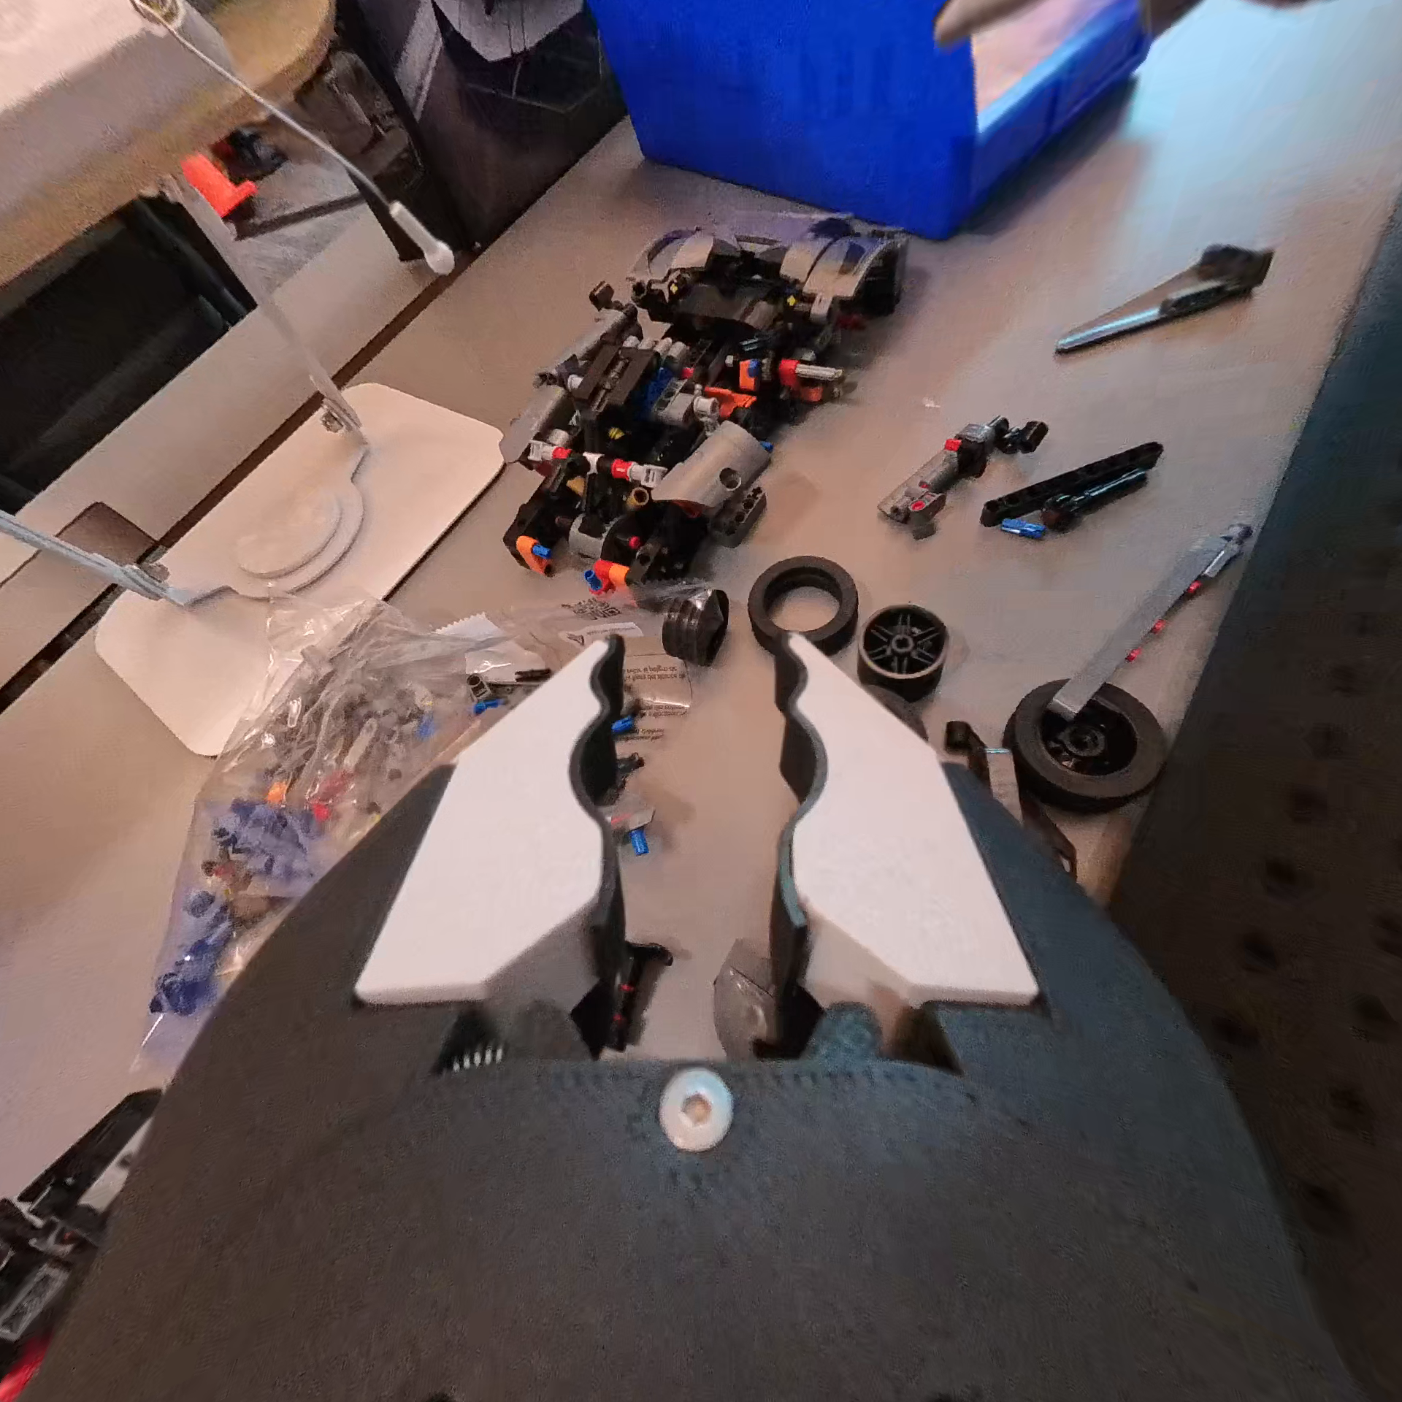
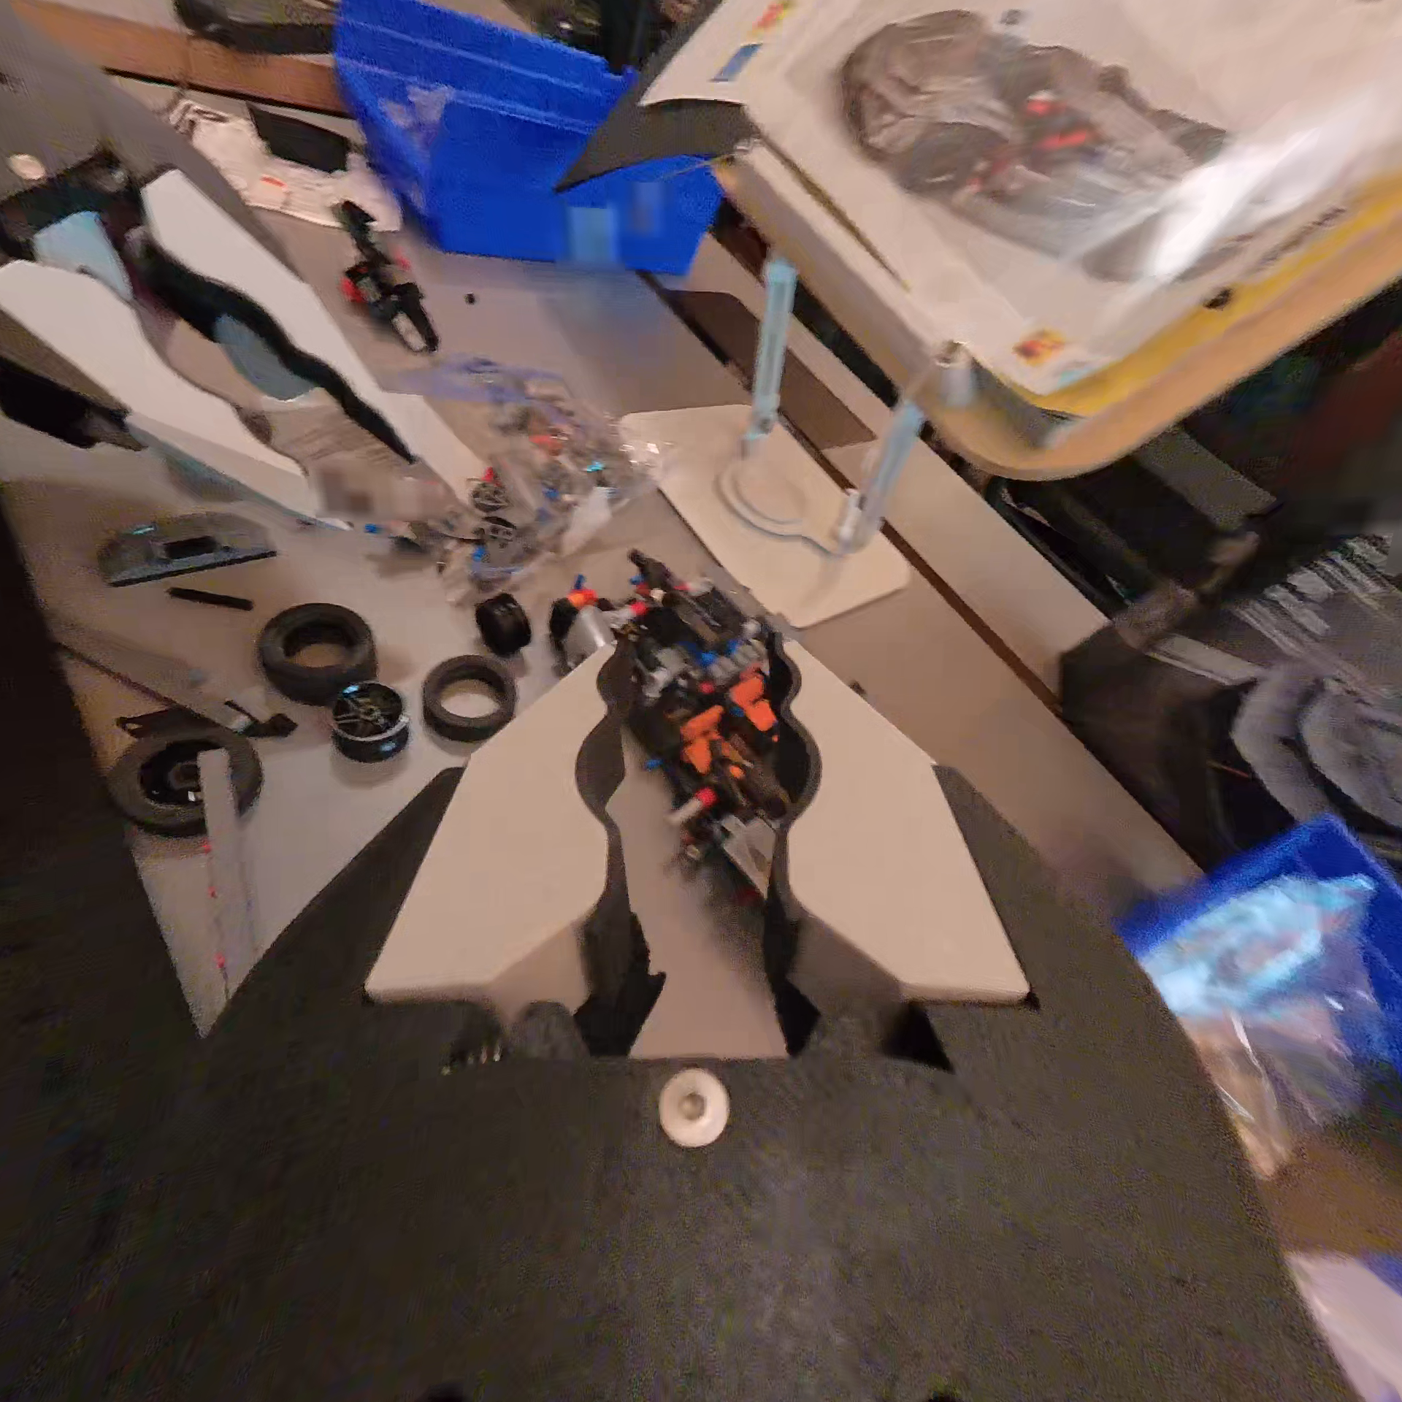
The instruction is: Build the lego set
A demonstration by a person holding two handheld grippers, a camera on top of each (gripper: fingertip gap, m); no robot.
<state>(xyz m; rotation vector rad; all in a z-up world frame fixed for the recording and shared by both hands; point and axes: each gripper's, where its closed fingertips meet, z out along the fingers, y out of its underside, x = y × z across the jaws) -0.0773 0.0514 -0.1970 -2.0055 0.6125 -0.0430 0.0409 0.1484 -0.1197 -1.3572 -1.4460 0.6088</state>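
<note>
A partly built black and grey lego car with orange, red and blue pins lies on the grey table. My left gripper is open and empty, low over the table in front of the car, above a small clear parts bag. My right gripper is open, and the car shows between its fingers, close to the right one; I cannot tell if they touch. The left gripper also shows at the upper left of the right wrist view.
Loose tyres, a wheel rim and a full wheel lie near the car. A large parts bag lies at the left. Small sub-assemblies, a blue bin and a booklet stand are around.
</note>
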